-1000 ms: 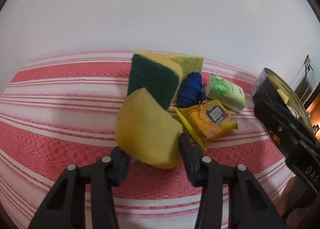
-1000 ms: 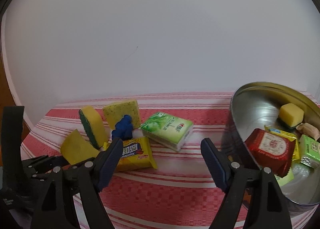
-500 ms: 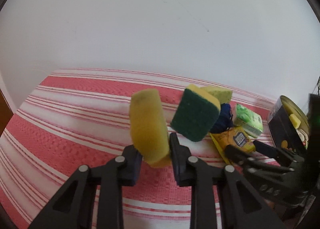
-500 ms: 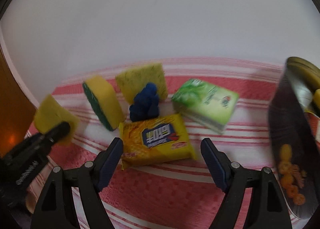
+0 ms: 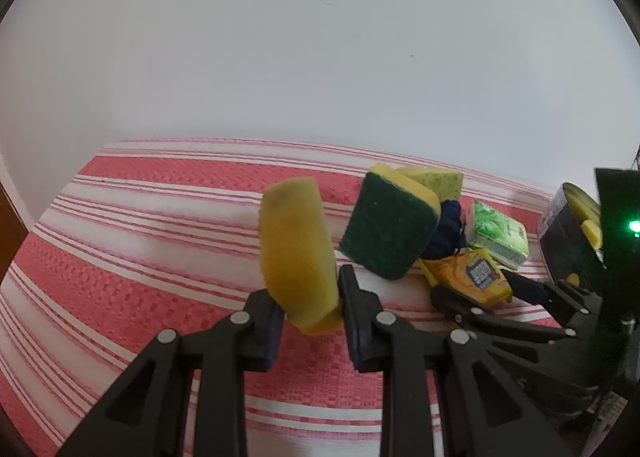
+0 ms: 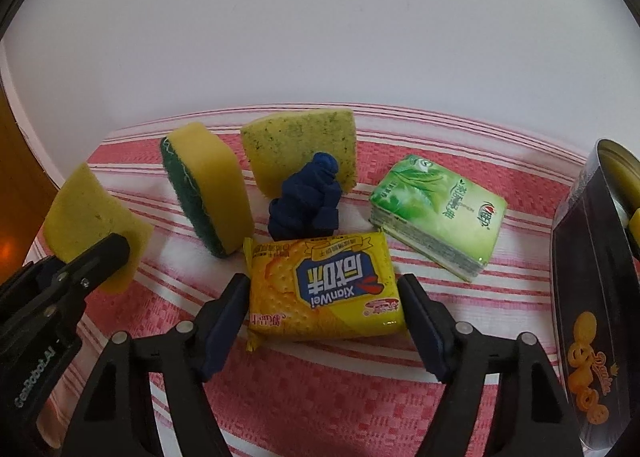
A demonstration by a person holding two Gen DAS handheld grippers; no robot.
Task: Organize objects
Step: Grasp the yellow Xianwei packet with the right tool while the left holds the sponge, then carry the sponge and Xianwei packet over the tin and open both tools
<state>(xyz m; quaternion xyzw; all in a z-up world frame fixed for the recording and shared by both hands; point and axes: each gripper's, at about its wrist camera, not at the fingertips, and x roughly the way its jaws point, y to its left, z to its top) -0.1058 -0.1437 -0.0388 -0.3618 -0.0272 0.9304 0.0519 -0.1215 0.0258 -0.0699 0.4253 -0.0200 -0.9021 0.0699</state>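
Note:
My left gripper (image 5: 310, 307) is shut on a plain yellow sponge (image 5: 298, 247) and holds it on edge just above the red-and-white striped cloth (image 5: 140, 257); the sponge also shows in the right wrist view (image 6: 90, 223). My right gripper (image 6: 322, 317) is open, its jaws standing on either side of a yellow biscuit packet (image 6: 322, 289). Behind the packet lie a blue cloth bundle (image 6: 306, 203), a yellow-and-green scrub sponge (image 6: 206, 187), a speckled yellow sponge (image 6: 300, 145) and a green tissue pack (image 6: 438, 215).
A dark round tin (image 6: 592, 297) with a metal inside stands at the right edge; a yellow piece shows inside it in the left wrist view (image 5: 592, 231). A white wall rises behind the table. A brown edge (image 6: 16, 193) lies at the far left.
My left gripper closed on the yellow sponge, turned it on edge and drew it left, away from the pile. My right gripper moved forward and down until its open jaws flank the biscuit packet.

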